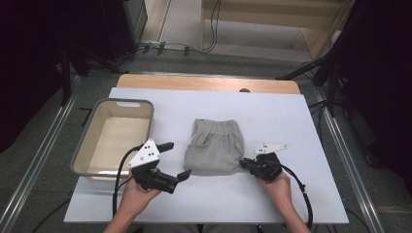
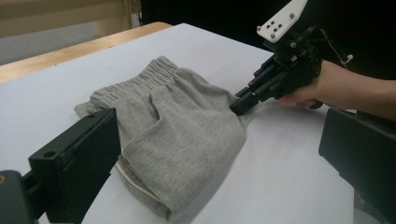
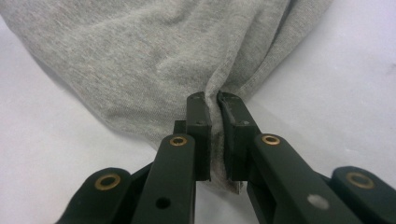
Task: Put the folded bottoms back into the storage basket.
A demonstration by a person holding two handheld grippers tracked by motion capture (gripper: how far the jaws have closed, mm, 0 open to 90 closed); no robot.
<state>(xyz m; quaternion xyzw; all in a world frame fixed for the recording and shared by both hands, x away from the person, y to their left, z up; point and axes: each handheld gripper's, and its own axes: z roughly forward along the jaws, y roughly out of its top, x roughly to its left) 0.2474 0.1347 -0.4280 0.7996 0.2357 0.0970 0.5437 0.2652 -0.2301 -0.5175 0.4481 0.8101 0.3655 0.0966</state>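
Note:
Folded grey shorts (image 1: 214,147) with an elastic waistband lie in the middle of the white table. My right gripper (image 1: 245,164) is shut on the shorts' near right corner; in the right gripper view (image 3: 213,105) grey cloth is pinched between the two black jaws. The left gripper view shows the same grip from the side, the right gripper (image 2: 239,106) biting the shorts (image 2: 187,130) at the edge. My left gripper (image 1: 176,160) stands open just left of the shorts' near left corner, its wide jaws on either side of the cloth without touching it.
An empty grey-rimmed tub (image 1: 108,104) stands on the left part of the table, right behind my left hand. The white board (image 1: 291,126) has bare surface to the right of the shorts and in front. Cables trail from both grippers toward the near edge.

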